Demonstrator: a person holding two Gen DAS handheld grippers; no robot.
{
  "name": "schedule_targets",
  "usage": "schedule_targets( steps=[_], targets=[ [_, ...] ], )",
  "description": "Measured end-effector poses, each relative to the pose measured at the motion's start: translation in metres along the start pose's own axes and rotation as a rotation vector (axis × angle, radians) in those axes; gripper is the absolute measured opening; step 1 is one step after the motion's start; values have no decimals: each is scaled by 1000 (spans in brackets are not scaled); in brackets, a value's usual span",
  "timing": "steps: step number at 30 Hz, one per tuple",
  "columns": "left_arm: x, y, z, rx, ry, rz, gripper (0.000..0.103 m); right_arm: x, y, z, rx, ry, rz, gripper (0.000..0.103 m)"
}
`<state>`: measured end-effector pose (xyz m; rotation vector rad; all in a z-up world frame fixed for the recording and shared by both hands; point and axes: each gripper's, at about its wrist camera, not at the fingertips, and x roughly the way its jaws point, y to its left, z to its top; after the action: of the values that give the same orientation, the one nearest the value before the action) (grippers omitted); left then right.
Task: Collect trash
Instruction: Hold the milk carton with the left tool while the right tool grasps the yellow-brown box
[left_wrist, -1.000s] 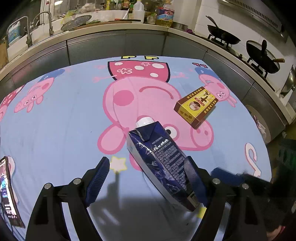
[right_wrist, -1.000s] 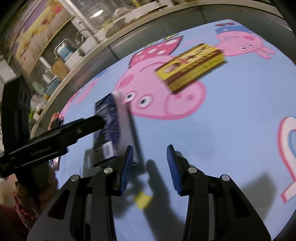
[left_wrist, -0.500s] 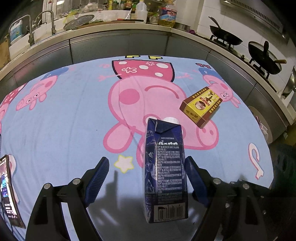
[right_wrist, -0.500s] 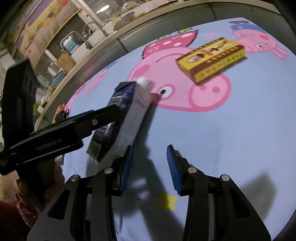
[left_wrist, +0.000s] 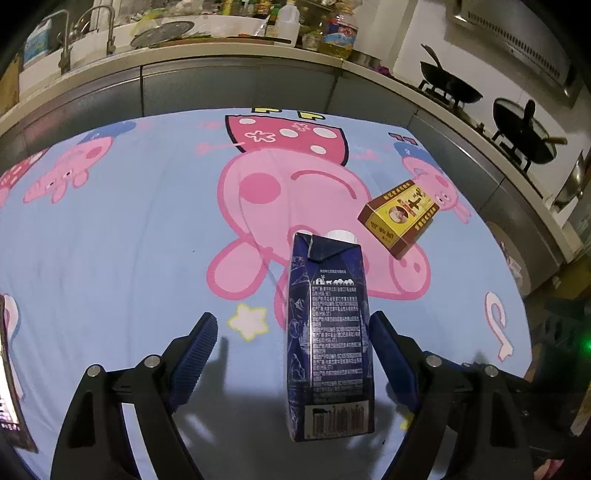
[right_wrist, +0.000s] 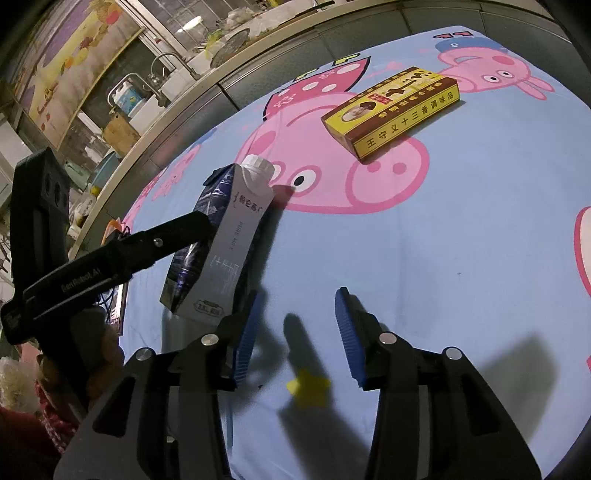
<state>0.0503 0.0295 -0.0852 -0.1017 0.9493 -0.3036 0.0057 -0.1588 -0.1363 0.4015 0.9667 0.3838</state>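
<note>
A dark blue milk carton (left_wrist: 328, 332) with a white cap lies between the fingers of my left gripper (left_wrist: 291, 354), against the right finger, with a wide gap to the left finger; the jaws stand open. In the right wrist view the carton (right_wrist: 221, 251) looks tilted, cap end up. A yellow and brown box (left_wrist: 400, 218) lies flat on the cloth beyond it, also in the right wrist view (right_wrist: 391, 110). My right gripper (right_wrist: 295, 336) is open and empty, just right of the carton.
The table wears a blue cartoon pig cloth (left_wrist: 110, 240). A phone-like screen (left_wrist: 7, 373) lies at its left edge. A kitchen counter with a sink (left_wrist: 92, 40) and a stove with woks (left_wrist: 524, 133) curves behind the table.
The carton has swung from a slant to straight along the left gripper's axis. The right gripper has drawn back a little from the yellow box.
</note>
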Motion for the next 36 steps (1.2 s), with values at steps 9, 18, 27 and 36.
schedule_targets(
  steps=[9, 18, 27, 36],
  targets=[
    [-24, 38, -3, -83, -70, -4, 88, -7, 4, -8, -8, 25, -14, 63],
    [-24, 83, -32, -190, -20, 73, 88, -13, -3, -19, 41, 35, 62, 84],
    [-17, 79, -54, -118, -18, 103, 97, -13, -7, -19, 69, 28, 137, 94],
    [-40, 74, -42, -114, 11, 120, 82, -25, -27, -11, 139, -18, 34, 70]
  ],
)
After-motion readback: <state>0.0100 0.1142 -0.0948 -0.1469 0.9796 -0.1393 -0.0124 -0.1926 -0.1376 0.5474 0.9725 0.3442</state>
